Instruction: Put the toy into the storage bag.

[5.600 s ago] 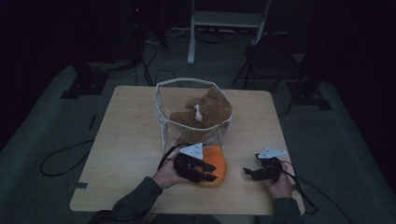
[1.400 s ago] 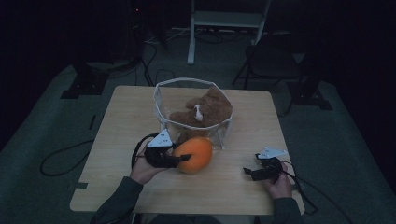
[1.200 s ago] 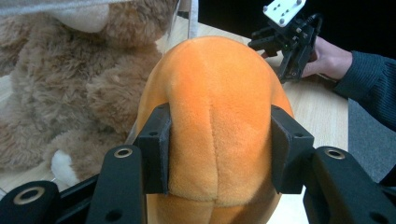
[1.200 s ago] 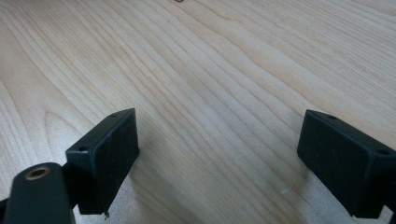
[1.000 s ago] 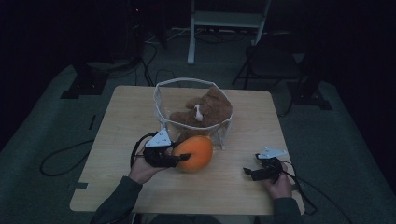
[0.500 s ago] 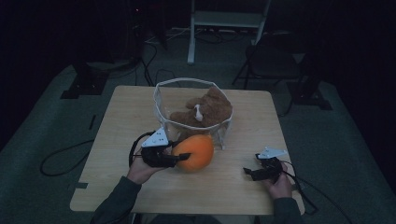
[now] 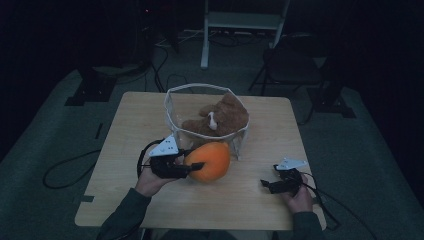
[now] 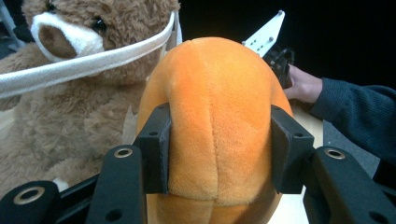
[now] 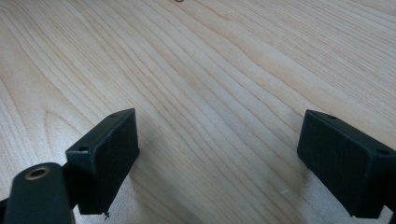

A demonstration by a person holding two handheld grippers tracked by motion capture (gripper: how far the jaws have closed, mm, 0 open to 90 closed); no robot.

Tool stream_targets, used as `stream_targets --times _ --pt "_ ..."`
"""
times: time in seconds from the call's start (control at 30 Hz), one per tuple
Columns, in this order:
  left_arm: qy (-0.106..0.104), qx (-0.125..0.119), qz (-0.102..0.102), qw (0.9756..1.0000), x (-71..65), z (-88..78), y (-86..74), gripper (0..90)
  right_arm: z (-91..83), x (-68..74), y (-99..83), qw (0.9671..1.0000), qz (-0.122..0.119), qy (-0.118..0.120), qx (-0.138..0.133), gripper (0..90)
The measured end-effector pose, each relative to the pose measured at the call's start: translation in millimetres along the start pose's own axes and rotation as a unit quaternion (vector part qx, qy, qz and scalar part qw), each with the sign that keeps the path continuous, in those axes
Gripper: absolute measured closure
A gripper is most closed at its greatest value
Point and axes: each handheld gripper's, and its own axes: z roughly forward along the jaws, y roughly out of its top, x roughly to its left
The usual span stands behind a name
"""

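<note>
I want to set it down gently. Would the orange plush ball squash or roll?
The orange plush ball probably squashes: its fuzzy fabric bulges around the left gripper's jaws. It looks light. Being rounded, it may roll on the table.

Orange plush pumpkin (image 7: pixel 211 161): rounded, soft, fuzzy, vertical seam lines seen in left gripper view (image 8: pixel 219 116). Clamped at both sides between pads of left gripper (image 7: pixel 194 166), fabric dented in at pads. Positioned over near-middle of table, just beside front wall of mesh basket (image 7: pixel 172 107); contact with tabletop cannot be told.
</note>
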Motion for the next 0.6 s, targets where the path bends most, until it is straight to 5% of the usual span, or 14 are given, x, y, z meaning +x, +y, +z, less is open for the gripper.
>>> stream_targets --times 0.6 --pt "-0.005 -0.013 0.008 0.9999 -3.1 -6.6 10.4 50.1 0.0 -0.2 0.0 1.0 -0.001 0.0 0.0 11.9"
